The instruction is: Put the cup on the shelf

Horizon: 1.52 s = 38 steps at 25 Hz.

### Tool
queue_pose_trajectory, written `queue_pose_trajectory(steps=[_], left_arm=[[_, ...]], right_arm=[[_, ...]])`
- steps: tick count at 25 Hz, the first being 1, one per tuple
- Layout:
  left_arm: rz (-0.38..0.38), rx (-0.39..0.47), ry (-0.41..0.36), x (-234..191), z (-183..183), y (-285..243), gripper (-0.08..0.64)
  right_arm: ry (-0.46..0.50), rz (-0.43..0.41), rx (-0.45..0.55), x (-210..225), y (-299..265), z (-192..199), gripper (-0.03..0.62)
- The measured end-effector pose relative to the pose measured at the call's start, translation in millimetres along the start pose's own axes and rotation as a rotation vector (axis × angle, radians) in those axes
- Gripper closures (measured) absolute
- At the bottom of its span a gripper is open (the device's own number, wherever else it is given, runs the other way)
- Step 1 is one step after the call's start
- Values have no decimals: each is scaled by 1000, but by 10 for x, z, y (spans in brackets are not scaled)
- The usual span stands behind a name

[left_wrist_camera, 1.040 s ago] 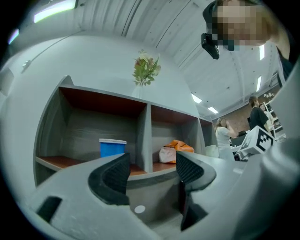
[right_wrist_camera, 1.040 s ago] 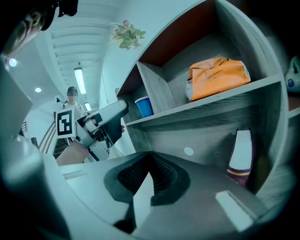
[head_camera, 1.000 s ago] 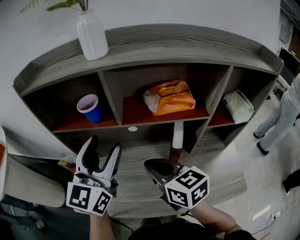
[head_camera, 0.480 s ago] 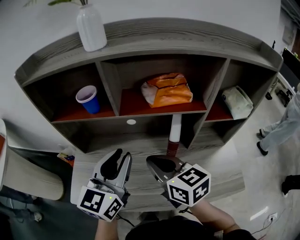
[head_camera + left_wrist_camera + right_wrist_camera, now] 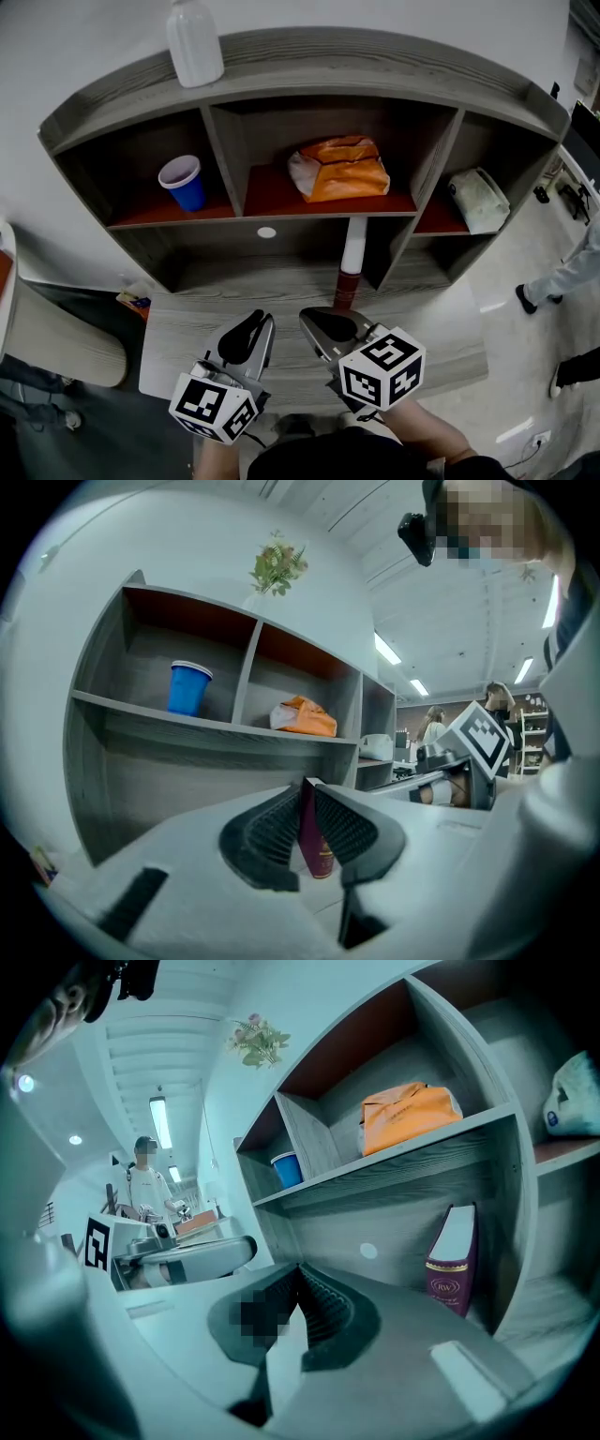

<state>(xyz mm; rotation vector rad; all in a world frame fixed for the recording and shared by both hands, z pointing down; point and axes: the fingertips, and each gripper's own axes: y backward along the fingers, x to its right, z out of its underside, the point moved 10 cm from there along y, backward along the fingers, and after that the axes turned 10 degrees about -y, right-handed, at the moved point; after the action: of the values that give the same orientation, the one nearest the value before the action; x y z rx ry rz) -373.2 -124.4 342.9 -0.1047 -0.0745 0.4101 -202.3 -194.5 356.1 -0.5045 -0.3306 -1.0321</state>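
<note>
Bright even light; fisheye-warped edges

The shelf (image 5: 375,70) bears a vase (image 5: 195,45) on its top's left end, and holds a cup (image 5: 184,183) in the left compartment, an orange bag (image 5: 339,169) in the middle and a pale bag (image 5: 478,200) on the right.

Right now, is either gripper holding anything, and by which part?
Nothing is held. The left gripper has just been closing, nothing between its jaws; the right gripper is shut and empty. The cup stands in the shelf.

Cup (image 5: 181,182) in left compartment of shelf (image 5: 309,70)
</note>
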Motion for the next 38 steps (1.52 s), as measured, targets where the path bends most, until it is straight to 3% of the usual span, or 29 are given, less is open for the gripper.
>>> queue_pose_trajectory(steps=[7, 13, 38], left_arm=[[-30, -90, 7, 169, 201, 36, 568], [-23, -124, 35, 258, 316, 51, 568], [25, -159, 34, 388, 374, 53, 568]], right_arm=[[16, 3, 2, -7, 64, 82, 592], [11, 11, -18, 21, 114, 205, 592], [36, 48, -17, 37, 190, 296, 592]])
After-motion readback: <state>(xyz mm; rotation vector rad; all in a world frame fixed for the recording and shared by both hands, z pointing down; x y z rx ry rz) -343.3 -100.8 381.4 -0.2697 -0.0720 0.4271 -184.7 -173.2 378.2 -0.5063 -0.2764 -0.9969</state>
